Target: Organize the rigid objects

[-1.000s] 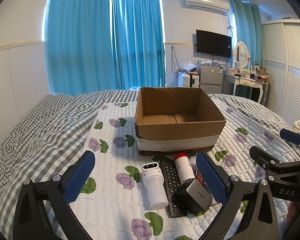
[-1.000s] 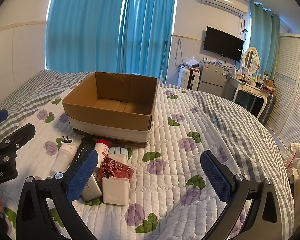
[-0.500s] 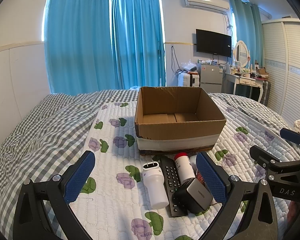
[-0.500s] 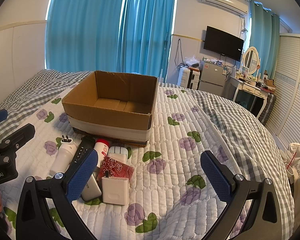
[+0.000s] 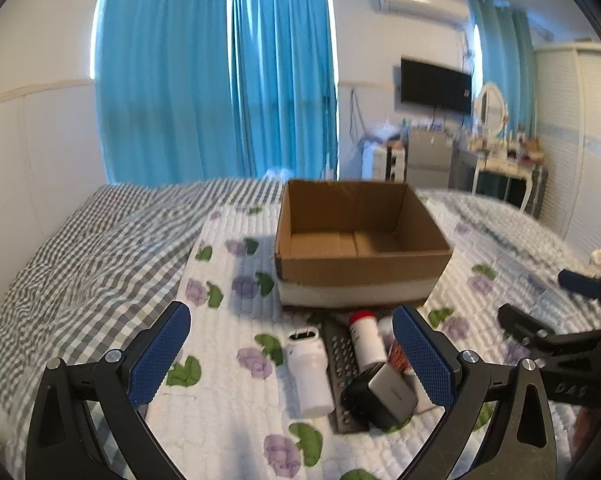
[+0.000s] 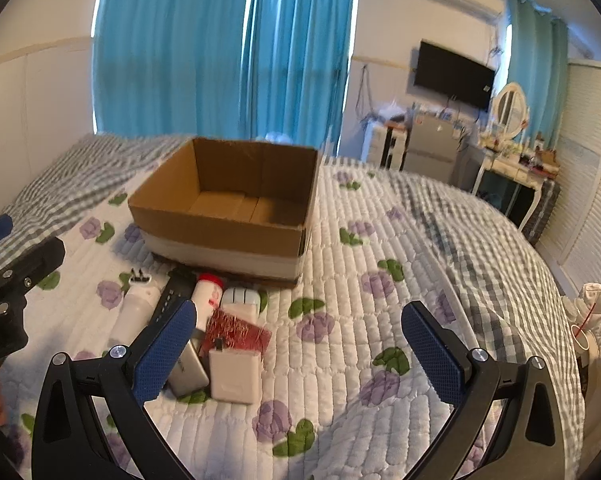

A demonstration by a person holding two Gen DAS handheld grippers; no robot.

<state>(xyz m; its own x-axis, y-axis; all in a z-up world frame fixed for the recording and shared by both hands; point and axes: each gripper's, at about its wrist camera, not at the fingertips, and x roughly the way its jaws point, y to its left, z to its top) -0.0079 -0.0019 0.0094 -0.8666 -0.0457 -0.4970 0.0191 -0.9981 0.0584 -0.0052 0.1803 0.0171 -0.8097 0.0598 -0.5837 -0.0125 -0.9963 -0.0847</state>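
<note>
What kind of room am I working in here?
Most likely a bedroom in a home. The work surface is a bed with a flowered quilt, there is a dressing table with an oval mirror at the far wall, and a television hangs beside blue curtains.

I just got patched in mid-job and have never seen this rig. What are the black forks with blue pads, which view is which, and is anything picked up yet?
No robot arm here: a person carries two hand-held grippers, each with a fisheye camera looking along its fingers. One picture is from the left gripper, the other from the right gripper; the blue pads are their fingertips. Both are open and hold nothing. On the quilted bed sits an empty cardboard box. In front of it lies a cluster: a white bottle, a black remote, a red-capped bottle, a grey and black charger, a red packet, a white block and a small white item.
</note>
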